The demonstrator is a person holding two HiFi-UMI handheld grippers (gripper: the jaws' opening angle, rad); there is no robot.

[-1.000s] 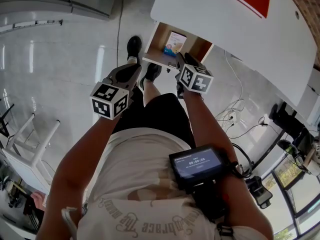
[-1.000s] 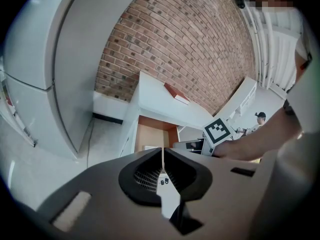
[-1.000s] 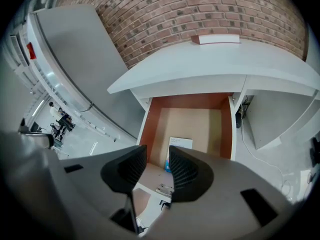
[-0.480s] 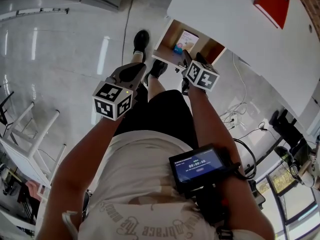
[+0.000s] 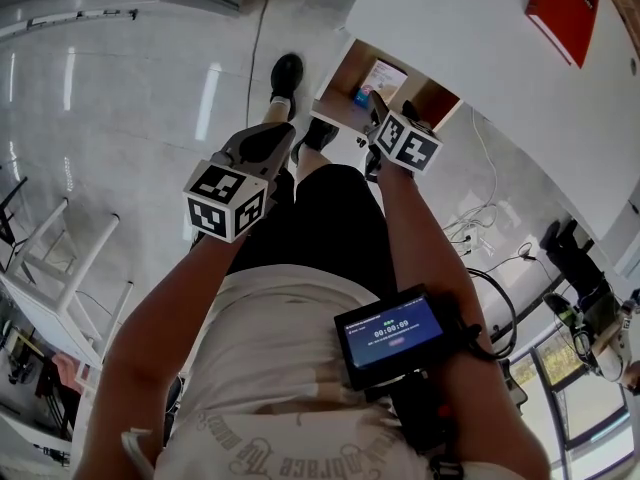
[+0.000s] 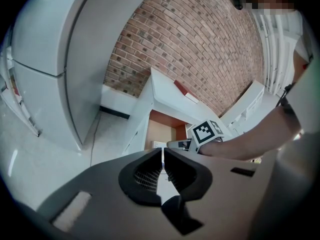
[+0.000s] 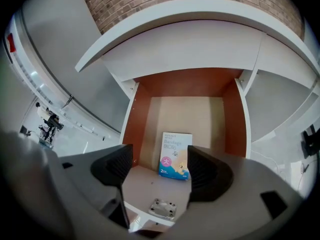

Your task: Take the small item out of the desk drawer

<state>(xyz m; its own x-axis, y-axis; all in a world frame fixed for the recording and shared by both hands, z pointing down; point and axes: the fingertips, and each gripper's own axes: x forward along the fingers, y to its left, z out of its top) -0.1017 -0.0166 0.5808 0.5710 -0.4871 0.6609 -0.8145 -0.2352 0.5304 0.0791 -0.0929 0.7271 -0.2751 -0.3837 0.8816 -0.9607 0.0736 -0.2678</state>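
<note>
The desk drawer [image 7: 131, 129] stands pulled open under the white desk [image 5: 470, 38]. A small white and blue box [image 7: 175, 155] lies flat on its floor, also seen in the head view as the box [image 5: 383, 76]. My right gripper [image 7: 160, 164] hangs over the drawer's front, pointing steeply down. Its jaws have just been opening and are open. The box shows in the gap beyond the jaws, untouched. In the head view the right gripper [image 5: 378, 110] is at the drawer's near edge. My left gripper [image 6: 163, 159] is shut on nothing and held back to the left, the left gripper [image 5: 262, 146] above the person's thigh.
A metal plate [image 7: 161, 209] sits on the drawer's front. A red book [image 5: 560, 13] lies on the desk. Cables [image 5: 470, 238] trail on the floor to the right, a white frame [image 5: 50, 278] stands at left. A tall grey fridge [image 6: 50, 59] is beside the desk.
The right gripper has sunk a little closer to the open drawer's front. The left gripper has shifted only slightly. The box lies where it was.
</note>
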